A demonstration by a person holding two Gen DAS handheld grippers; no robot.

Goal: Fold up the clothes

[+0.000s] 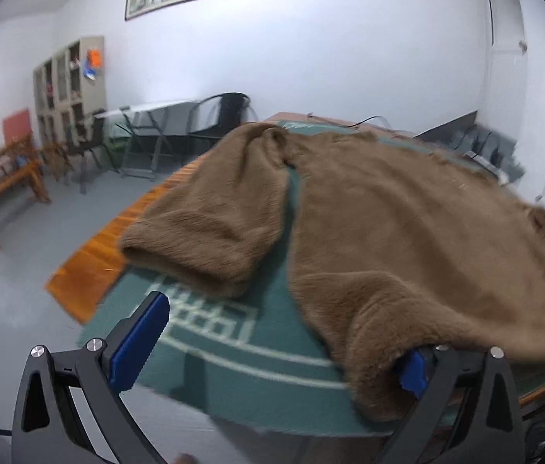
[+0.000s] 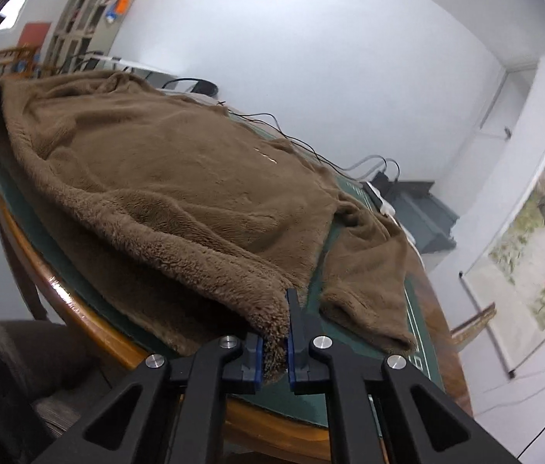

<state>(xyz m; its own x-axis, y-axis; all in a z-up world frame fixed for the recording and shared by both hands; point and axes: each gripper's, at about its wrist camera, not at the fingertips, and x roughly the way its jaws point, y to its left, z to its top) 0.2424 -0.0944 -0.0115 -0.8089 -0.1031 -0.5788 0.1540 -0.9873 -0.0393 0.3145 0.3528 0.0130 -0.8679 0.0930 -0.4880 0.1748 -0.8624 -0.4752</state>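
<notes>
A brown fleece sweater point(image 1: 407, 212) lies spread on a green mat point(image 1: 233, 332) over a wooden table. Its left sleeve point(image 1: 210, 216) lies folded beside the body. My left gripper point(image 1: 284, 328) stands wide open at the near hem. Its left finger point(image 1: 140, 344) is bare, and the hem corner drapes over its right finger point(image 1: 413, 375). In the right wrist view, my right gripper point(image 2: 274, 328) is shut on the other hem corner of the sweater point(image 2: 179, 178) and holds that corner off the mat. The right sleeve point(image 2: 369, 282) lies flat beside it.
The table's rounded wooden edge point(image 2: 79, 309) runs close under my right gripper. A power strip with cables point(image 2: 380, 197) sits at the table's far side. Chairs point(image 1: 222, 116), a folding table point(image 1: 148, 112) and a cabinet point(image 1: 71, 77) stand beyond. A person's dark clothing point(image 2: 1, 367) is at lower left.
</notes>
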